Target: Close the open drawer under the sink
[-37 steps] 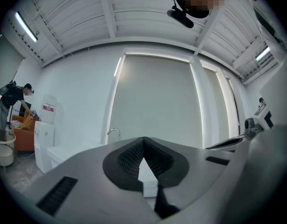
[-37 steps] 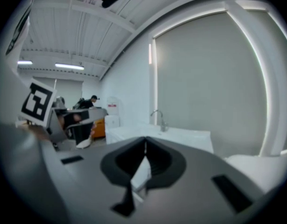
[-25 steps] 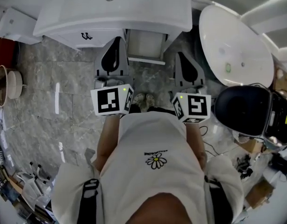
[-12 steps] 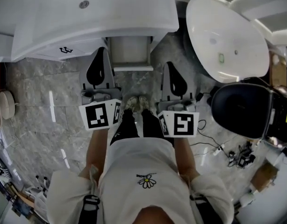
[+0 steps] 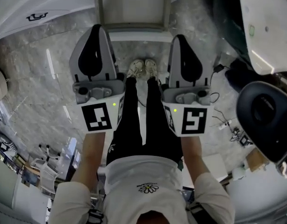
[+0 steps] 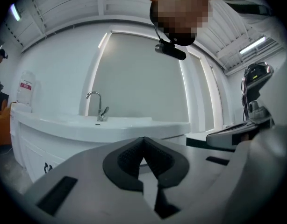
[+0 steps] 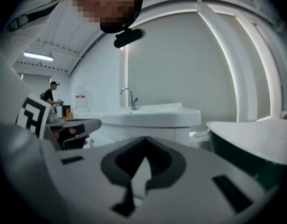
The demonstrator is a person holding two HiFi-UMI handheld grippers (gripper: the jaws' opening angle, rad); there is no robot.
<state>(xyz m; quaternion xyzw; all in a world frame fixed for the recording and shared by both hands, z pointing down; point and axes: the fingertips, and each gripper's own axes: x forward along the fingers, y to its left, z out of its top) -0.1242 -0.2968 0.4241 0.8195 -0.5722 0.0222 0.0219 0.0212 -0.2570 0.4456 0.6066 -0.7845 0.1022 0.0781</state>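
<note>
The grey left gripper [image 5: 96, 29] and right gripper [image 5: 180, 37] were held, jaws together and empty, before the open white drawer [image 5: 132, 6], presumably for pushing.

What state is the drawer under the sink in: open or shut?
Open: the drawer juts out beneath the sink, its inside visible from above.

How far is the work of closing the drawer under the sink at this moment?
Done: nothing yet; the drawer stands pulled out. In hand: the left gripper and the right gripper, both shut and empty, are held in front of it and seem apart from it. Left: to push the drawer fully in.
</note>
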